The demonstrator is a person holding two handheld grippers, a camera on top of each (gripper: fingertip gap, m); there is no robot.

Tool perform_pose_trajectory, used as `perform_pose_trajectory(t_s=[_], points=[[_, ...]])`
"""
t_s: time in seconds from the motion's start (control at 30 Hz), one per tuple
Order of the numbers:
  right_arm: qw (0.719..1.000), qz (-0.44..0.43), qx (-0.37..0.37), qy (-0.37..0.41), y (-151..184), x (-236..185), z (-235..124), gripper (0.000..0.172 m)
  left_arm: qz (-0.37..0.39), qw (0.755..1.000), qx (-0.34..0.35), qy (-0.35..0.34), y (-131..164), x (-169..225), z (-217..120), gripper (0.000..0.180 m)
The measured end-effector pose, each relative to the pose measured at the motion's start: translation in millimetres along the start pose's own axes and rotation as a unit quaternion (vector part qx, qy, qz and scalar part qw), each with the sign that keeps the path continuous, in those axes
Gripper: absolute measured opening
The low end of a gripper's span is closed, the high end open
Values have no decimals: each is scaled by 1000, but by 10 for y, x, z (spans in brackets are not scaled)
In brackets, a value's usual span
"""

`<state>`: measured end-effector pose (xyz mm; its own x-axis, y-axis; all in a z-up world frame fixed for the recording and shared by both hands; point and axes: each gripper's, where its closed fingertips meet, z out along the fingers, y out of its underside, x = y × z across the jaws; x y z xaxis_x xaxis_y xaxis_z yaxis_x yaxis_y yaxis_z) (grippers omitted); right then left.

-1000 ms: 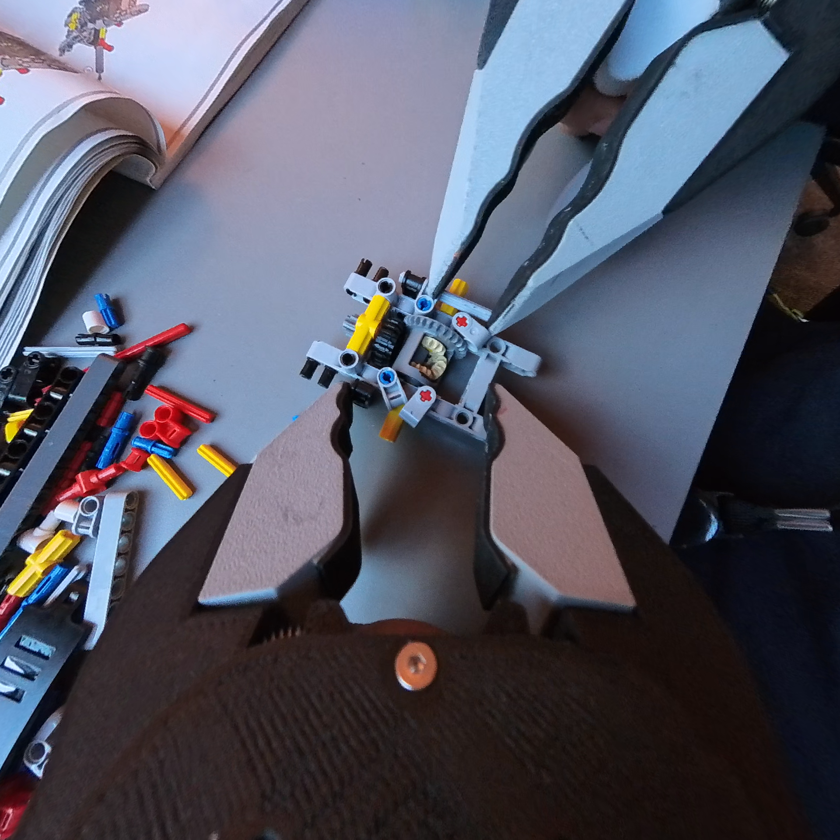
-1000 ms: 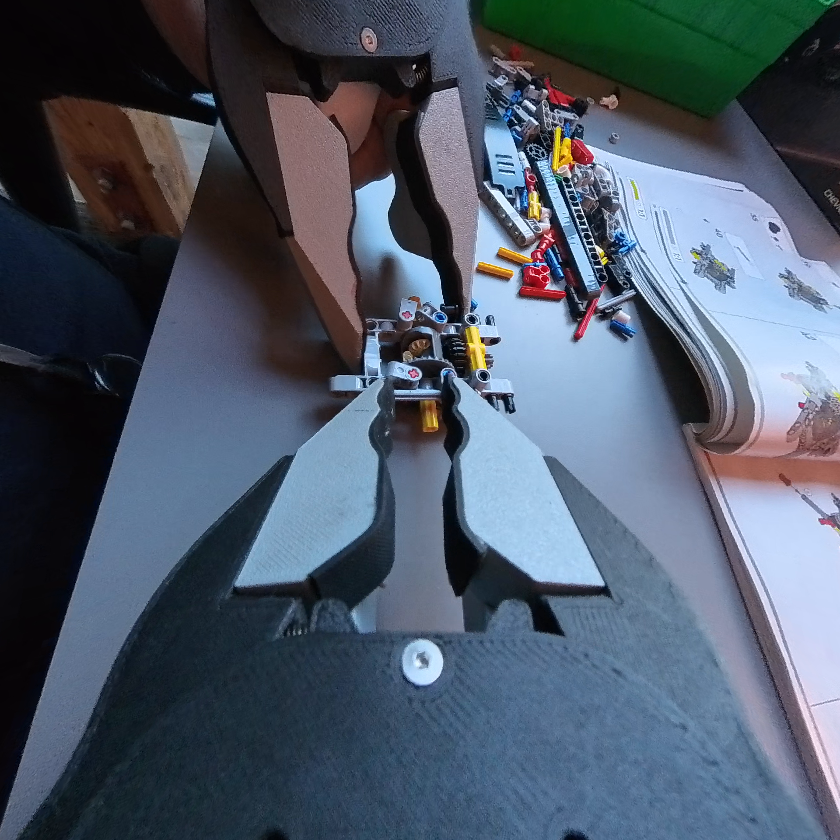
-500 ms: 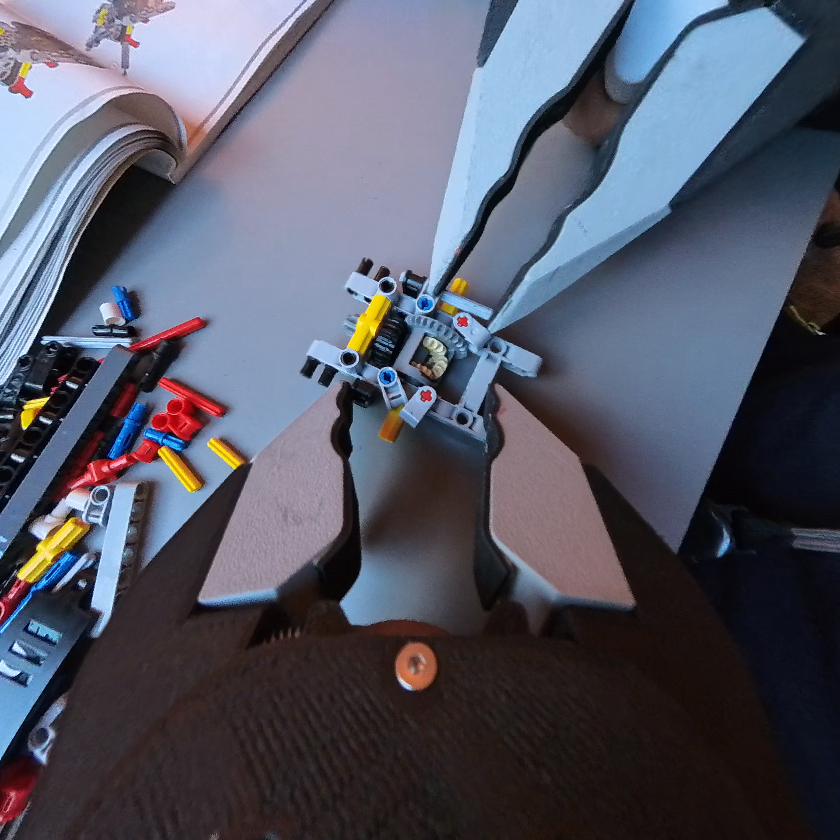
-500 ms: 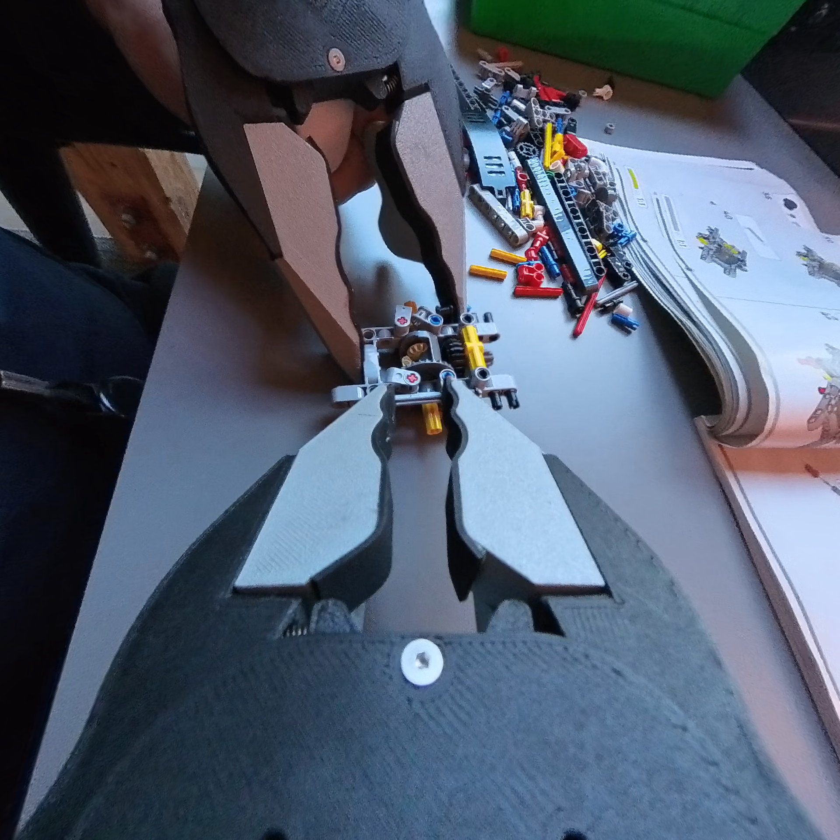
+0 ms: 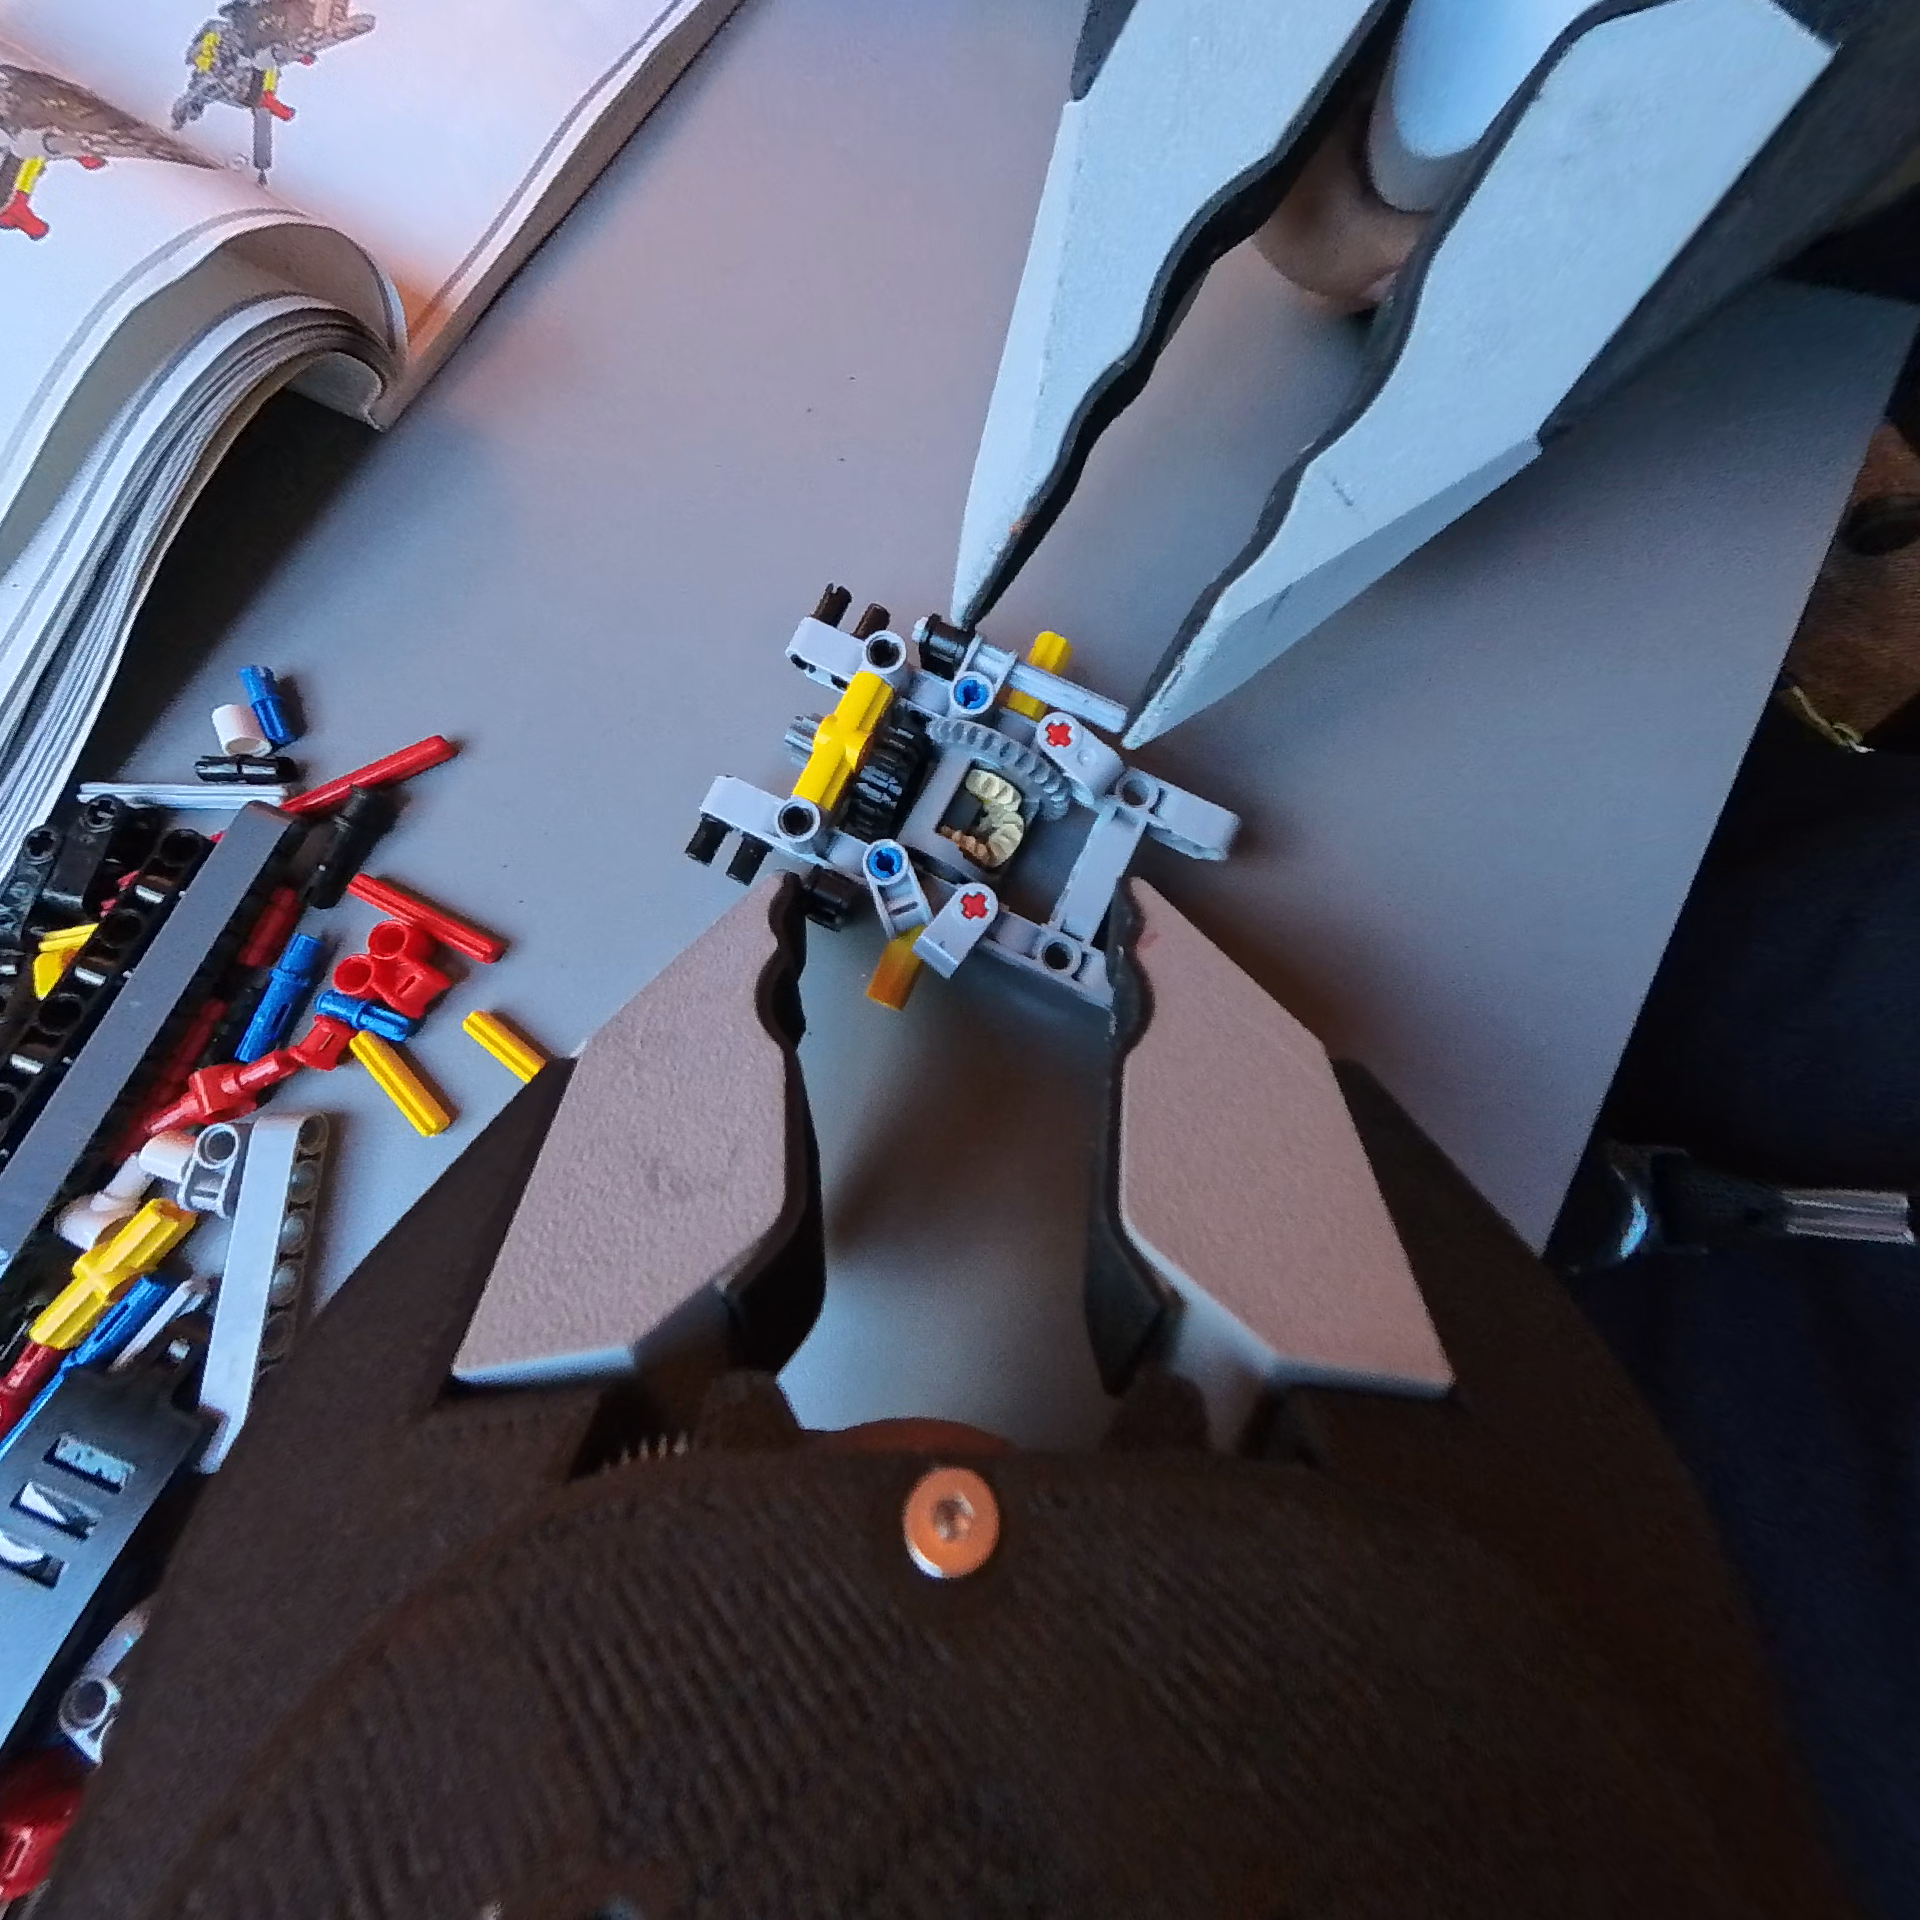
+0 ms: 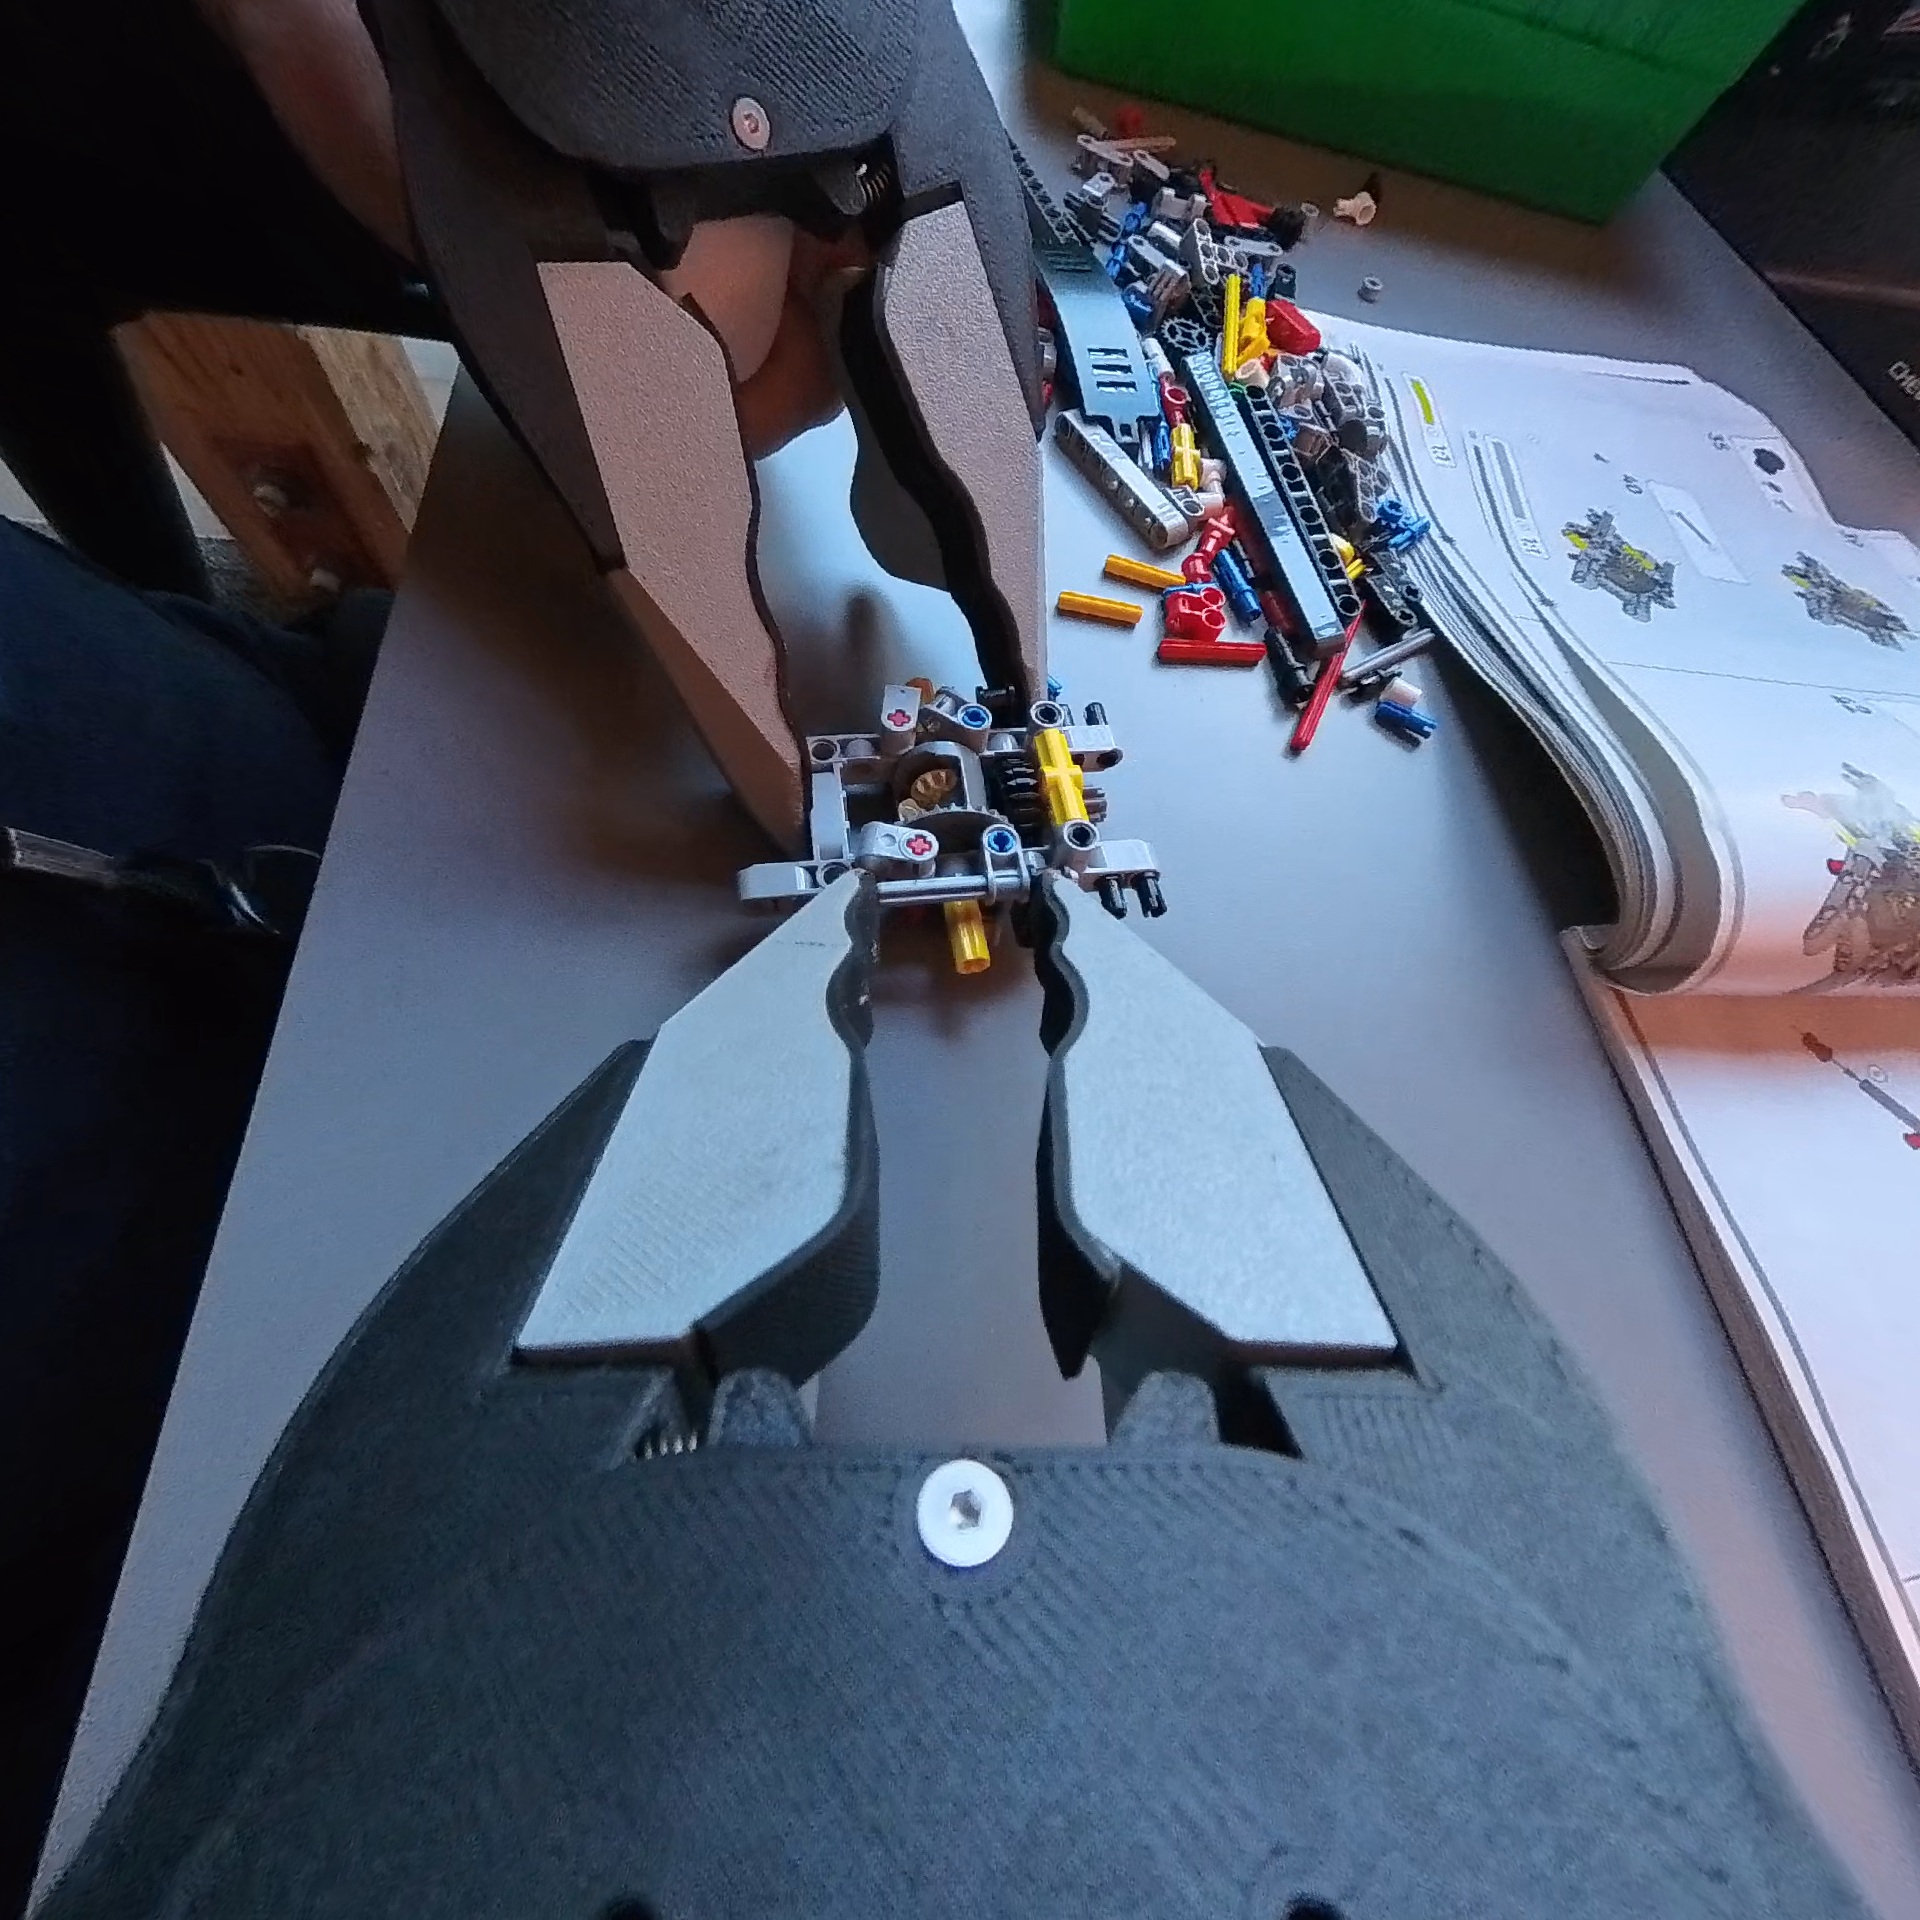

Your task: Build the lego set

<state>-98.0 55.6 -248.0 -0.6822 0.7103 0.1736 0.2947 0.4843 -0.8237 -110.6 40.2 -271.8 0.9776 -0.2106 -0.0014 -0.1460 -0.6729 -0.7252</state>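
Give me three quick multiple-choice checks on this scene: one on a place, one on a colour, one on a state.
1. Where does the green box stand?
A. at the table's far side, beyond the loose parts
B. on top of the booklet
C. at the near table edge

2. What colour is the cross-shaped connector on top of the gear assembly?
A. red
B. yellow
C. green

3. What state is the booklet in?
A. shut
B. rolled up
C. lying open

Answers: 1 A, since the right wrist view shows the box behind the pile of parts. 2 B, since both views show it yellow beside the black gear. 3 C, since printed pages face up and the page stack curves at the fold.
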Motion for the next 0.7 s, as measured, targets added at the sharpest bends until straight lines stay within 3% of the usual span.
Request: perform_pose_trajectory(t_s=[0.5,0.53,0.6,0.7], points=[[998,-41,-25,46,6,-7,17,26,2,1000,-2,-7,-1,-9,0,57],[997,-54,-24,55,-13,-18,20,17,-2,1000,-1,-13,-3,-28,2,57],[994,-71,-30,77,-8,-14,32,18,-6,1000,-1,-13,-1,-38,1,57],[998,-25,-13,52,-16,-9,25,18,-2,1000,-1,-13,-5,-31,3,57]])
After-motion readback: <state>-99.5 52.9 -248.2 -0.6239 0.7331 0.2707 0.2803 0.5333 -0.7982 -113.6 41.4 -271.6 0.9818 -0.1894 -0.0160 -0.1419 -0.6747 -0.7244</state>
